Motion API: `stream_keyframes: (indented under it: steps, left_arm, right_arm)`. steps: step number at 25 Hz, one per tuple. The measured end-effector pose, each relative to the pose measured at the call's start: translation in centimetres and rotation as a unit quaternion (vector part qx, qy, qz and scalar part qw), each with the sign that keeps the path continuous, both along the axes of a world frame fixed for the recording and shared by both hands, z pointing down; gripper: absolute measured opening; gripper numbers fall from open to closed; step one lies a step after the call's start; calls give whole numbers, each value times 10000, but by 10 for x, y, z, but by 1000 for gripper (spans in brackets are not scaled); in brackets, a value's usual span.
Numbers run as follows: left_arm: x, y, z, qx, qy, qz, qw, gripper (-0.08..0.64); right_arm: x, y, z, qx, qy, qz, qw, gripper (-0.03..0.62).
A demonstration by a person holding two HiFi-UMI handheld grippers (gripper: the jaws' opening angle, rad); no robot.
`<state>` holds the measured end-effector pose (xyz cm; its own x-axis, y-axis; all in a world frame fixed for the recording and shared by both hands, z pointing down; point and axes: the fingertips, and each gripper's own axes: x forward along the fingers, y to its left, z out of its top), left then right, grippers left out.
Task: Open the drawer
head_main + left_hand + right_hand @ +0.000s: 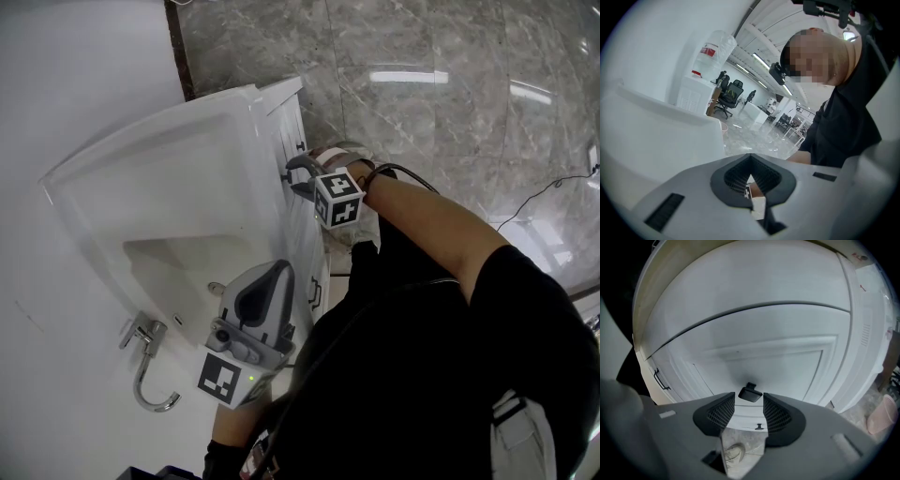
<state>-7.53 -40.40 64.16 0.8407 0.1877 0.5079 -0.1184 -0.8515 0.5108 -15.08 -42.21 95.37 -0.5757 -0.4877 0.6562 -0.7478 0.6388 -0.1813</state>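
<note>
Far left: faucet (142, 367) and white sink (150, 187) of the vanity, neither part of the job. Left gripper (279, 270) hangs over the sink's front edge with its jaws together on nothing. It is idle, and its own view looks off across the room. Right of that and lower is the vanity front. A bar handle (660, 379) sits on the door at the left. Then comes the drawer (773, 357), closed, with its panel flush with the frame and a second small knob (760, 426) on the front beneath. Right gripper (748, 400) is angled down at the drawer's dark square knob (750, 393), jaws spread wide. The knob is just ahead of the tips and centred in the gap, with no pad touching it yet. Judgement: the step in hand is the grasp, and the task has barely begun. To do it well, ease forward until the knob's head sits well in among the ribbed pads, not at the very tips, where a small smooth head would likely slip. Close squarely, then draw straight out along the drawer's run, without dragging down or sideways. The person stands close in front, so room to back away will likely be needed.
</note>
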Motion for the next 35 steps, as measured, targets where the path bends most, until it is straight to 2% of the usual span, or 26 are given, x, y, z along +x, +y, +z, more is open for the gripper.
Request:
stream_keyframes:
  steps: [10, 35]
  left_arm:
    - [-3, 1, -1, -40, -6, 4, 10000, -8]
    - [-6, -4, -8, 1, -23, -135, 9999, -8]
  right_arm:
    - [-6, -9, 10, 26, 369, -5, 9993, 157]
    - [-1, -5, 7, 9, 400, -65, 9992, 147]
